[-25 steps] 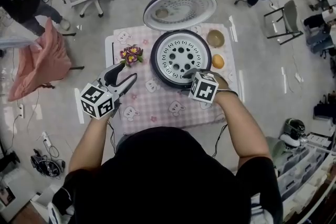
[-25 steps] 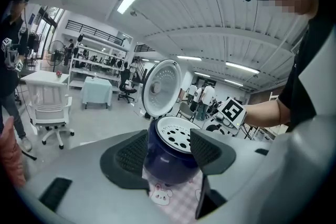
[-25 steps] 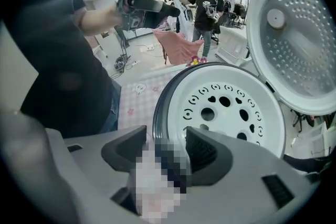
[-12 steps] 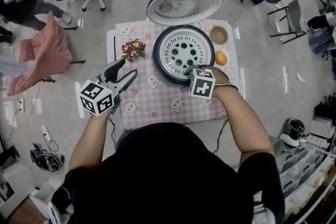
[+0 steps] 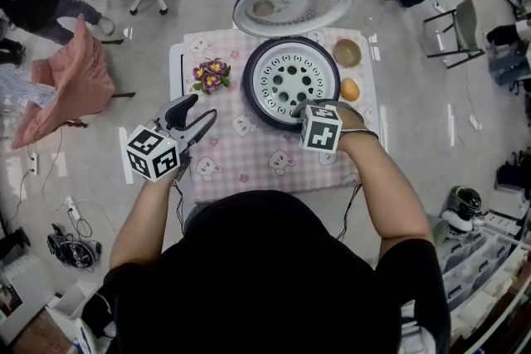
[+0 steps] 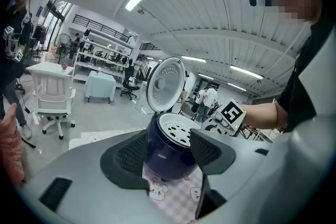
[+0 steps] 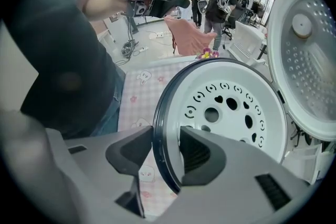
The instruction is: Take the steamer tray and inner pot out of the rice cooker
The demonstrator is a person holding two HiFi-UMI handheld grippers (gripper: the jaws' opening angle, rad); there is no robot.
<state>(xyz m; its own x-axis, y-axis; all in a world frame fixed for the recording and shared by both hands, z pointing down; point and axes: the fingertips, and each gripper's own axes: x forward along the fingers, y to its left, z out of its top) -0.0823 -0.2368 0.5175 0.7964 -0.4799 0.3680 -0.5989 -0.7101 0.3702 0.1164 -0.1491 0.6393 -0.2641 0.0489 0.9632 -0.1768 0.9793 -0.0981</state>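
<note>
Steamer tray [image 5: 282,72] inside rice cooker [image 5: 250,99]

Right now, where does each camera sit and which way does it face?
Head view: on the person's head, facing steeply down on the rice cooker; shows both forearms, left gripper, right gripper.
Left gripper view: on the left gripper, facing almost level at the cooker's side; its own open jaws show.
Right gripper view: on the right gripper, facing down onto the steamer tray; its jaws have just been closing astride the cooker's rim.
Shared: each gripper view shows the other gripper.
</note>
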